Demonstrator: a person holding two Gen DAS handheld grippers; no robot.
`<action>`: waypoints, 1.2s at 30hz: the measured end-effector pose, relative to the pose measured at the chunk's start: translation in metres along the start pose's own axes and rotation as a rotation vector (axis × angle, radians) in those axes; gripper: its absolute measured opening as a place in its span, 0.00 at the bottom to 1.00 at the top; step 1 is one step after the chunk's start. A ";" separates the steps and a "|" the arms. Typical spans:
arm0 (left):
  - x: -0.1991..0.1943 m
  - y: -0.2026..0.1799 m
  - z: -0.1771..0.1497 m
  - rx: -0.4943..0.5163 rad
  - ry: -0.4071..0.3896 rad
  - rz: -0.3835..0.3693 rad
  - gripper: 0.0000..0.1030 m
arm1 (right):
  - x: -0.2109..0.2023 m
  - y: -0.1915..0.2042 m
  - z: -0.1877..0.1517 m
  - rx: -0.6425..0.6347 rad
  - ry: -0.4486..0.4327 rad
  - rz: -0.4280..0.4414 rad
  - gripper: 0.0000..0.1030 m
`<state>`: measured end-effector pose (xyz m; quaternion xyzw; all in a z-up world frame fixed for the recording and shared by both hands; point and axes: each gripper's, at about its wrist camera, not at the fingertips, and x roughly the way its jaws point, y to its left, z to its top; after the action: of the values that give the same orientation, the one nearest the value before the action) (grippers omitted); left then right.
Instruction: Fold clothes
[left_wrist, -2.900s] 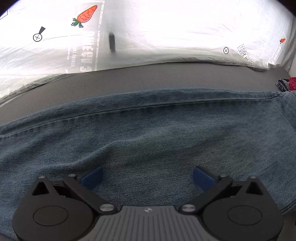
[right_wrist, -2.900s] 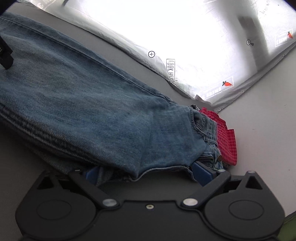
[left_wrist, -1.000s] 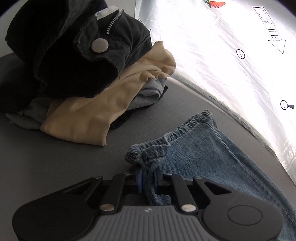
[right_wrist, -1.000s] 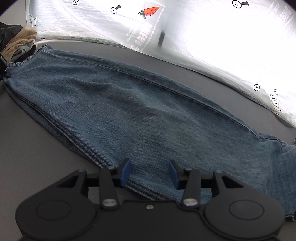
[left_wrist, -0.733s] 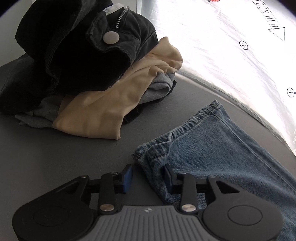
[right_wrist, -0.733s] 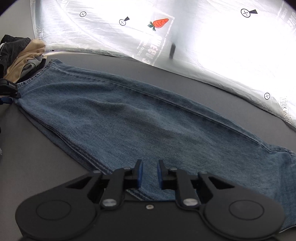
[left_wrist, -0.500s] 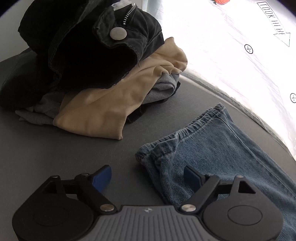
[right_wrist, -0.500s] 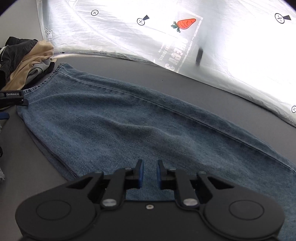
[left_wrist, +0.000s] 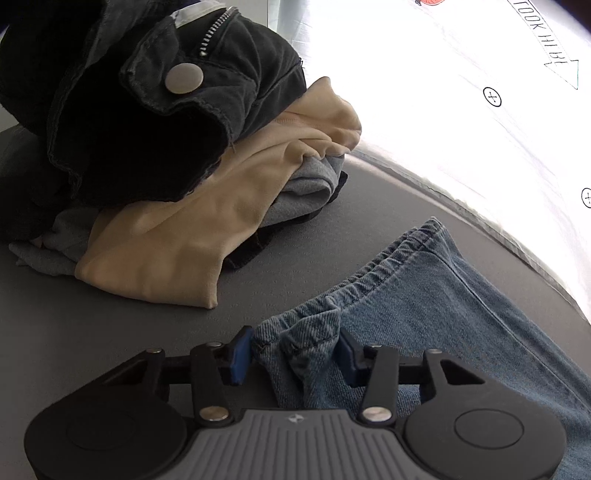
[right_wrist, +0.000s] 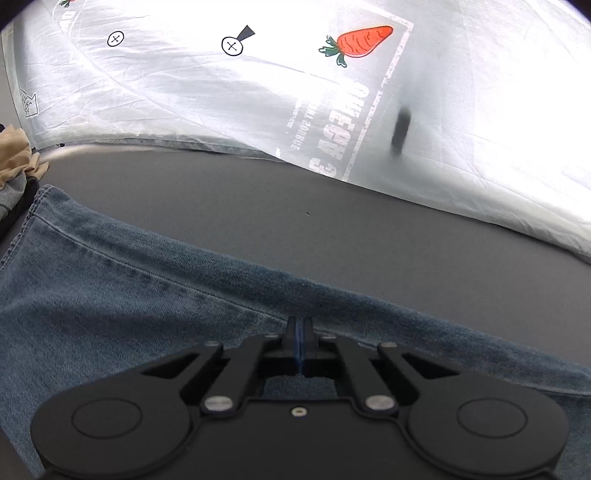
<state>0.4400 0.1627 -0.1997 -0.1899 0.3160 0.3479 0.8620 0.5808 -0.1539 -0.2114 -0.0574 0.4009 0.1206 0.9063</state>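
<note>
Blue jeans lie lengthwise folded on the grey table. In the left wrist view my left gripper is partly open, its blue pads on either side of the bunched hem corner of the jeans leg. In the right wrist view the jeans stretch across the frame; my right gripper is shut, its tips resting over the denim near the far seam. Whether any cloth is pinched there is hidden.
A pile of unfolded clothes sits just left of the hem: a black denim garment on a beige one and grey-blue ones. A white plastic sheet with carrot print lies along the far table edge.
The left gripper, wide open half a second ago, has moved onto the hem corner and narrowed around it. The right gripper closed fully and moved across the jeans toward the far seam.
</note>
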 end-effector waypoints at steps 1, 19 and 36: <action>0.000 -0.001 0.000 0.001 -0.003 0.001 0.44 | -0.007 0.003 -0.008 0.018 0.014 0.004 0.00; -0.005 0.029 0.010 -0.323 0.080 -0.175 0.17 | -0.086 0.008 -0.079 0.070 0.141 0.099 0.03; -0.229 -0.214 0.012 0.295 -0.022 -0.953 0.16 | -0.187 -0.177 -0.128 0.492 -0.081 -0.264 0.03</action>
<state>0.4715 -0.0876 -0.0134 -0.1854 0.2307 -0.1309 0.9462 0.4150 -0.3823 -0.1577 0.1176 0.3705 -0.0973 0.9162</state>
